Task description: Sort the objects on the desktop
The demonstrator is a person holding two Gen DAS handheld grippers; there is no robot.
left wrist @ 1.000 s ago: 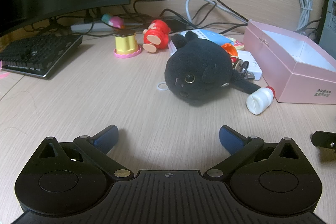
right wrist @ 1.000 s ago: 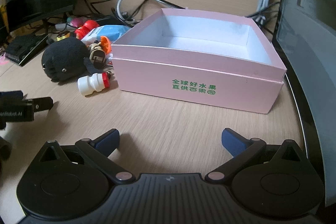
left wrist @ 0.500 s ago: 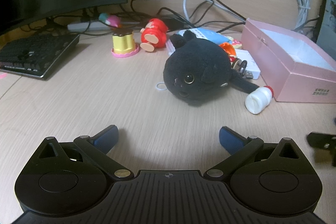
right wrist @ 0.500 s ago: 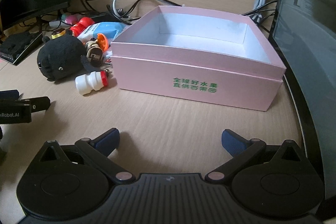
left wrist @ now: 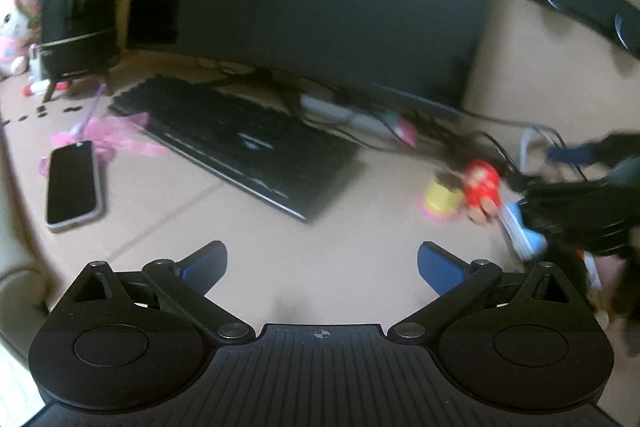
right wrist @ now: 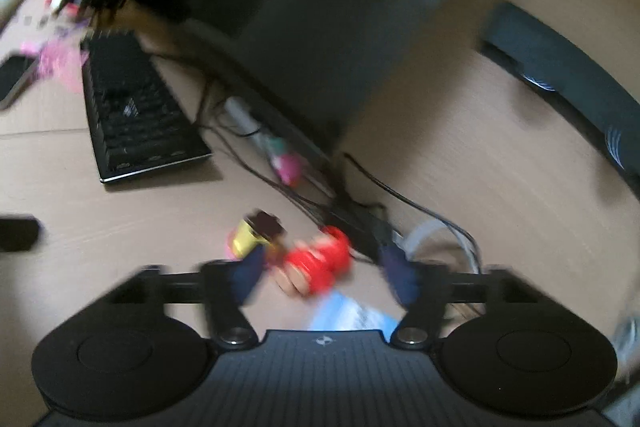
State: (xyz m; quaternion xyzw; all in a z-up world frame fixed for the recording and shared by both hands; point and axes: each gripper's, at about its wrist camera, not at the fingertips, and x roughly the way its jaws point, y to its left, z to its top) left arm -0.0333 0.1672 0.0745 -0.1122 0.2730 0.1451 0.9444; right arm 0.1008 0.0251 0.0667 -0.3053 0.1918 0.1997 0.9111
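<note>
One red toy [right wrist: 318, 265] lies between the closing right gripper [right wrist: 324, 277] pads, not yet pinched. Judged light, hard, rounded, likely slippery: grip its middle. Left gripper [left wrist: 322, 265] stands open, empty.

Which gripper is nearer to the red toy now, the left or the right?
Right. The right gripper is closing around the red toy; the left gripper is open, with the toy far to its right.

Left claw [left wrist: 320, 263] gapes over bare desk [left wrist: 248, 227]; keyboard [left wrist: 240, 143] beyond
</note>
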